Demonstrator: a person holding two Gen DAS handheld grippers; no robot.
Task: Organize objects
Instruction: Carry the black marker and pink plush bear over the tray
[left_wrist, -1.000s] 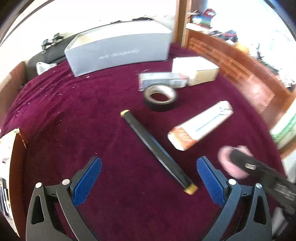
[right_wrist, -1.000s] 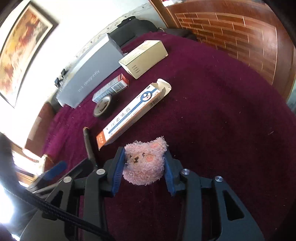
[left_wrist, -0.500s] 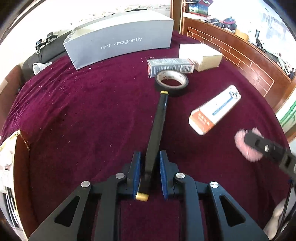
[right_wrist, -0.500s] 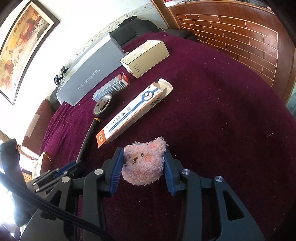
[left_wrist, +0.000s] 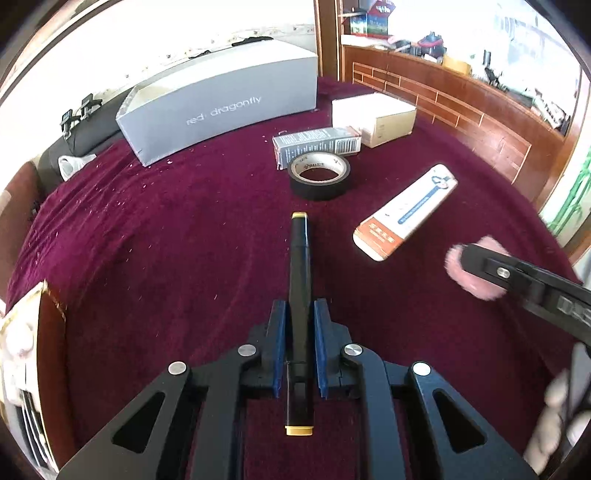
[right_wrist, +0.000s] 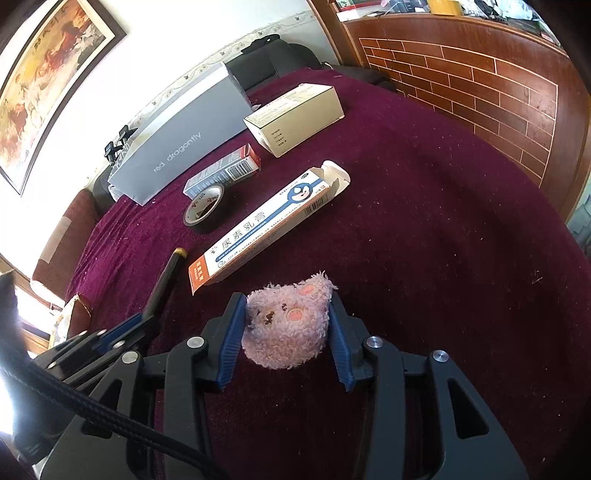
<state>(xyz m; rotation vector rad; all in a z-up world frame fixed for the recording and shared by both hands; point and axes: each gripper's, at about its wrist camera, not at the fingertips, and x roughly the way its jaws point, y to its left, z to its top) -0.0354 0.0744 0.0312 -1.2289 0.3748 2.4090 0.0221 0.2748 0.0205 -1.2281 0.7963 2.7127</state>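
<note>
My left gripper (left_wrist: 298, 310) is shut on a long black stick with gold ends (left_wrist: 300, 273), which points away from me toward the black tape roll (left_wrist: 320, 176). It also shows at the left of the right wrist view (right_wrist: 162, 284). My right gripper (right_wrist: 288, 306) is shut on a pink plush pig head (right_wrist: 288, 325), held just above the maroon cloth (right_wrist: 443, 240). The plush and right gripper show at the right of the left wrist view (left_wrist: 472, 273).
A long white and orange ointment carton (left_wrist: 404, 213) lies between the grippers. Beyond it are a blue-grey small carton (left_wrist: 316, 144), a beige box (left_wrist: 373, 118) and a large open grey shoe box (left_wrist: 221, 107). A brown box (left_wrist: 40, 332) is at the left edge.
My left gripper closed on the black stick and lifted it, its far end now pulled back from the tape roll. My right gripper still holds the plush.
</note>
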